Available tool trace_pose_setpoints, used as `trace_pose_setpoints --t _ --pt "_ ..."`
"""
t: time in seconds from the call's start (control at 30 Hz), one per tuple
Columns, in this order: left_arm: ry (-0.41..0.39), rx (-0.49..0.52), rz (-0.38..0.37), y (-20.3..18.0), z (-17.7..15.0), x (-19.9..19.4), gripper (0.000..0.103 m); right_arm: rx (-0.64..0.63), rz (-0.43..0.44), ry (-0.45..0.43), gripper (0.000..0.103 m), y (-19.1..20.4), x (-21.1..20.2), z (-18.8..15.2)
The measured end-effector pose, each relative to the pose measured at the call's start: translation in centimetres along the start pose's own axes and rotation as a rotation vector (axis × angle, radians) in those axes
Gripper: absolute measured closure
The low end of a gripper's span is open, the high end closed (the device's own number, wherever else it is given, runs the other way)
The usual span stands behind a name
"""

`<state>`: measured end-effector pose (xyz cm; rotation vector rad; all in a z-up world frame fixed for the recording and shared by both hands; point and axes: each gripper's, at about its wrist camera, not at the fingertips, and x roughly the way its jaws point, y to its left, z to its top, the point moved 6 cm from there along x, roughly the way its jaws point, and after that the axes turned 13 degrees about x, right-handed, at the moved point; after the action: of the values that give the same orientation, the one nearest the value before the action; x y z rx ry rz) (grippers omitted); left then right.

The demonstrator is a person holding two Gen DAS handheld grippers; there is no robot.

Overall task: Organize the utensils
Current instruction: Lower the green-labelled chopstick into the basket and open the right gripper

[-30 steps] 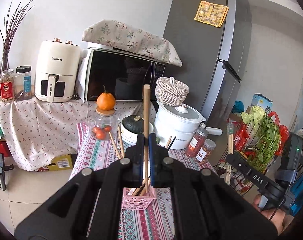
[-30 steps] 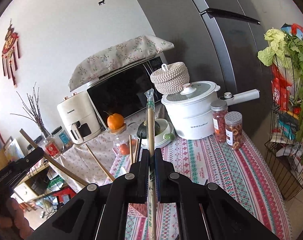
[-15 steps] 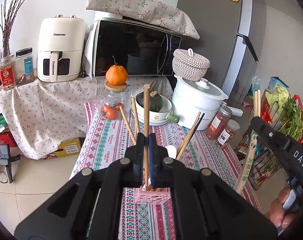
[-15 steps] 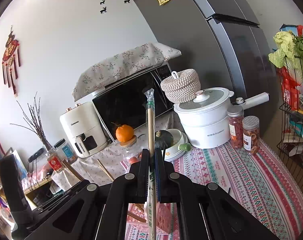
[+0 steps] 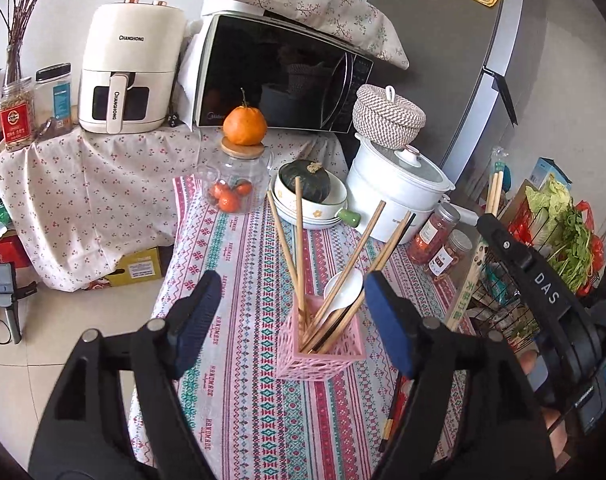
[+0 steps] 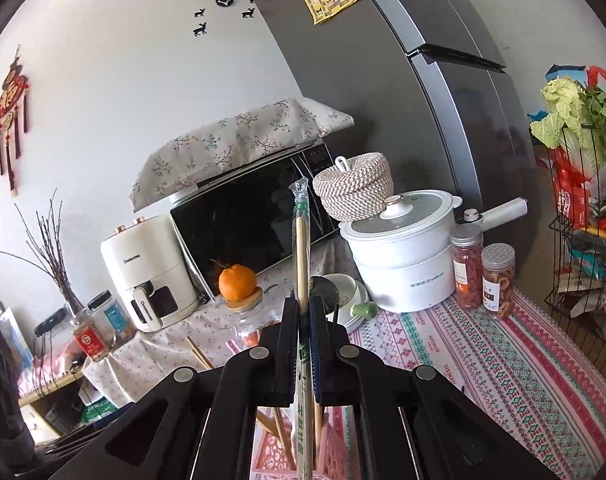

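Note:
A pink lattice holder (image 5: 323, 354) stands on the patterned tablecloth with several wooden chopsticks (image 5: 299, 240) and a white spoon (image 5: 345, 288) in it. My left gripper (image 5: 293, 314) hovers just in front of and above it. Its jaws are opening and the blue pads (image 5: 201, 312) touch nothing. My right gripper (image 6: 303, 314) is shut on a pair of plastic-wrapped chopsticks (image 6: 302, 248), held upright over the holder (image 6: 271, 454). In the left wrist view that pair (image 5: 495, 188) rises at the right. A dark chopstick (image 5: 391, 416) lies on the cloth.
Behind the holder stand a bowl with a green squash (image 5: 309, 190), a glass jar of oranges (image 5: 233, 184), a white pot (image 5: 395, 196) and two spice jars (image 5: 437, 236). A microwave (image 5: 279, 76) and an air fryer (image 5: 131, 76) are further back. A wire rack with greens (image 5: 563, 232) stands right.
My left gripper has opened and let go of the wooden chopstick, which now stands in the pink holder. Both grippers have come closer to the holder.

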<state>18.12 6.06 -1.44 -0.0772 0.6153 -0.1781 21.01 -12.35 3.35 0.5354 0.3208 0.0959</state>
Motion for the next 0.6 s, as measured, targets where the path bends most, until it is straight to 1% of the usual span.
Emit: trace_pose_setpoints --t 0.03,0.13,0.3,0.47,0.6 --pt "0.016 0.002 0.013 0.4 -0.4 0.0 0.019 0.001 -0.011 -0.010 0.097 0.0 0.4 -0.2" --pt "0.072 0.009 0.041 1.9 -1.6 -0.1 0.019 0.035 -0.036 -0.036 0.097 -0.1 1.5 -0.6" --pt "0.124 -0.024 0.044 4.5 -3.4 -0.4 0.019 0.088 -0.088 -0.109 0.097 -0.5 3.2 -1.6" --pt "0.151 -0.052 0.045 6.2 -4.4 -0.3 0.019 0.056 -0.142 -0.218 0.097 0.2 4.3 -2.6" --pt "0.157 -0.067 0.040 6.8 -4.6 -0.2 0.019 0.011 -0.171 -0.261 0.097 0.7 5.0 -3.8"
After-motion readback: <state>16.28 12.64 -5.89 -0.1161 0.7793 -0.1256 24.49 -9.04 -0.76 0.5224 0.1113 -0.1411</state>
